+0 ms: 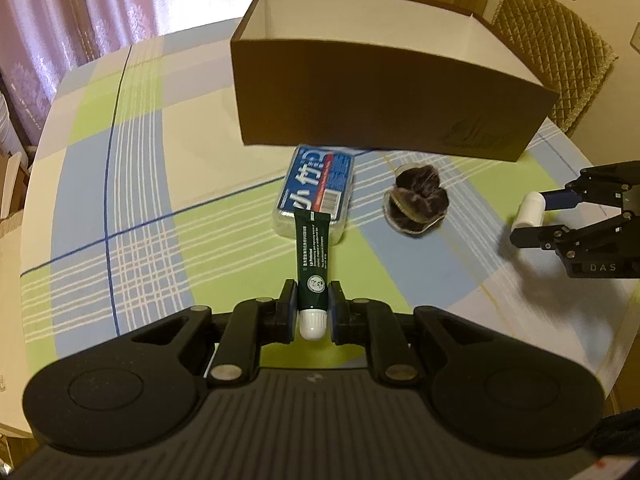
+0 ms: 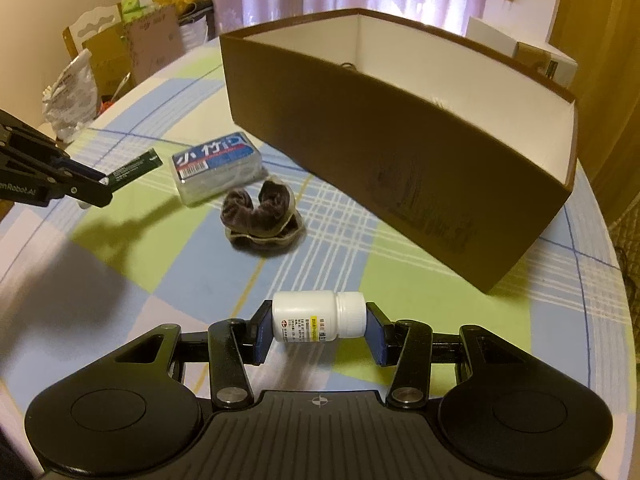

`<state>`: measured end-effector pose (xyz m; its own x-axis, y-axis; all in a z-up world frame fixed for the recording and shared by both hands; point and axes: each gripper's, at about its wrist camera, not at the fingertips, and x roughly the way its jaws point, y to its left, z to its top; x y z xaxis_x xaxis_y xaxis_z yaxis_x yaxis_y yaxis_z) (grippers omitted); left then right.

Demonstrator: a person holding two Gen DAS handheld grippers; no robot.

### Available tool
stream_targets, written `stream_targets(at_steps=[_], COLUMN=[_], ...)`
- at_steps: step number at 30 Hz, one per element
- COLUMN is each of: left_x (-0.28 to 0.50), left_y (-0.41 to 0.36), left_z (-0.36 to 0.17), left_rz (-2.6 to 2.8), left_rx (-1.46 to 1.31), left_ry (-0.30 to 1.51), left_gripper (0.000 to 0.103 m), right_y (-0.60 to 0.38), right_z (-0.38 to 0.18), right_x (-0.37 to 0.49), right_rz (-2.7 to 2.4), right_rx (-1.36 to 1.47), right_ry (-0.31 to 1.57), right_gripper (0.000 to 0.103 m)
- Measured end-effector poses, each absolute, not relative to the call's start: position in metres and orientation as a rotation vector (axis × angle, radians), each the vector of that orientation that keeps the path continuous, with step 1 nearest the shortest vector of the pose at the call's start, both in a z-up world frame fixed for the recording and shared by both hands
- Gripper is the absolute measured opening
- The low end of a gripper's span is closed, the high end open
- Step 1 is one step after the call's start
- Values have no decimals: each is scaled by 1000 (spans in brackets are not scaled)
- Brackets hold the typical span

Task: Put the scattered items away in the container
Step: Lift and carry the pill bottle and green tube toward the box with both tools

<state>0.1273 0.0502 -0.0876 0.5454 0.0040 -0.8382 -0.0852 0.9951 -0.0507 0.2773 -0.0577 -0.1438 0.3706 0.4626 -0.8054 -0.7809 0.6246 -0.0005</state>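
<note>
Cardboard, brown outside and white within, makes up the open box (image 1: 384, 92) at twelve o'clock on the checked tablecloth (image 1: 120, 208). It dominates both views, and no item shows inside it from these angles, though its floor is hidden. Just in front of its near wall lies the blue tissue pack (image 1: 316, 196), with the dark fuzzy scrunchie (image 2: 262, 216) beside it; both are untouched on the cloth.

Smaller still are the carried things. The right gripper (image 2: 318, 330) clamps a white pill bottle (image 2: 318, 316) end to end, base on one pad and cap on the other. The left gripper (image 1: 312, 312) is closed narrowly on a dark green tube (image 1: 313, 258) near its white cap, the crimped end pointing to twelve o'clock.

The bottle is the risk: gripped along its axis on a smooth cap, it could pivot or slip out before clearing the wall. The tube's long free end may catch the rim.

Only the right wrist view shows the box's interior corner — the left one shows the tube's grip.
</note>
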Motion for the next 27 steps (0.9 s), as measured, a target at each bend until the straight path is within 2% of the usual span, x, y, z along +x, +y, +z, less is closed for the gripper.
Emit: stream_targets(at_steps=[27], left_x=[194], left_y=[7], left_z=[-23], left_rz=[-65], left_rx=[27], left_ry=[824], left_gripper=[12], right_y=[-66], right_z=[-69], right_x=[314], right_rz=[828], right_rx=[-303], right_ry=[784], right_gripper=[44])
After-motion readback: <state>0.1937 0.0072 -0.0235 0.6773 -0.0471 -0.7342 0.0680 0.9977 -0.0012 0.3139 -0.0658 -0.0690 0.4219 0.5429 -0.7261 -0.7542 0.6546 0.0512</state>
